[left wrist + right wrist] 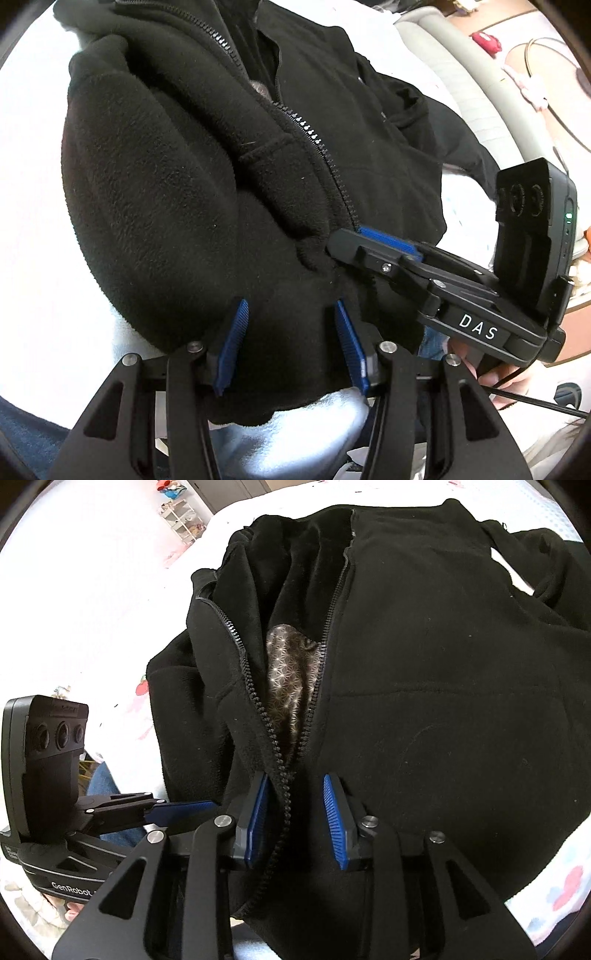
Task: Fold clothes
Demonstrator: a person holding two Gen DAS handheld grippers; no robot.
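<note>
A black fleece zip jacket point(177, 192) lies on a white bed, its zipper point(280, 768) open over a grey patterned lining point(291, 672). My left gripper point(291, 339) is shut on a thick bunch of the jacket's bottom hem, and fleece fills the gap between the blue pads point(232, 343). My right gripper point(297, 819) is shut on the hem where the zipper ends, with both zipper edges running between its pads point(334, 819). In the left wrist view the right gripper point(334, 253) bites into puckered fleece just right of mine. In the right wrist view the left gripper point(207, 805) reaches the hem from the left.
The white bedsheet point(33, 206) surrounds the jacket, printed with small pink and red figures point(569, 882). A grey padded bed edge point(461, 55) runs at the upper right. A hand point(498, 376) holds the right gripper's handle. Blue jeans point(110, 794) show below the bed edge.
</note>
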